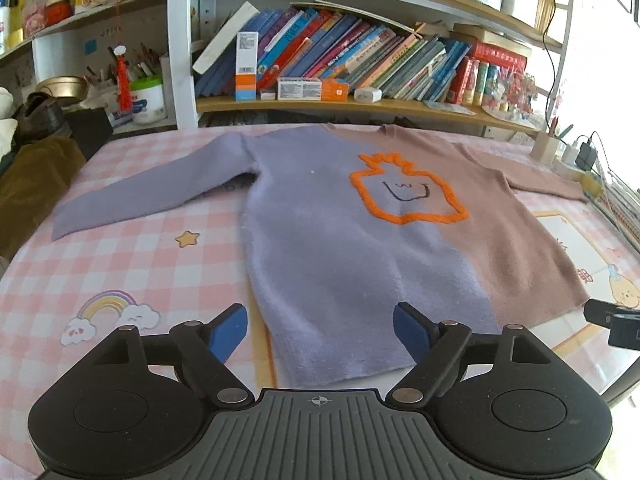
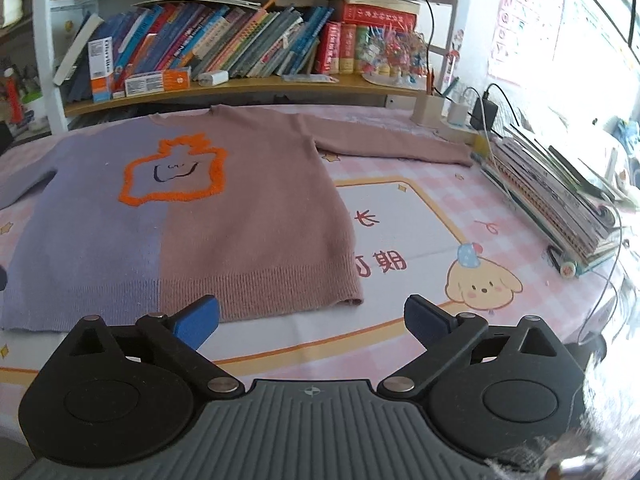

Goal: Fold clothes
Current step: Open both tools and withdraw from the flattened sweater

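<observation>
A sweater [image 1: 340, 232], half lilac and half dusty pink, lies flat and face up on the table, sleeves spread to both sides, an orange outline figure on the chest. It also shows in the right wrist view [image 2: 224, 220]. My left gripper [image 1: 320, 334] is open and empty, just above the lilac hem at the near edge. My right gripper [image 2: 312, 320] is open and empty, near the pink hem's right corner, a little in front of it. The right gripper's tip [image 1: 612, 322] shows at the right edge of the left wrist view.
The table has a pink checked cloth [image 1: 140, 256] with cartoon prints. A bookshelf [image 1: 340, 104] full of books stands behind the sweater. A stack of books [image 2: 560, 200], a charger and cables lie on the right. Dark clothes and a shoe [image 1: 36, 120] sit at the far left.
</observation>
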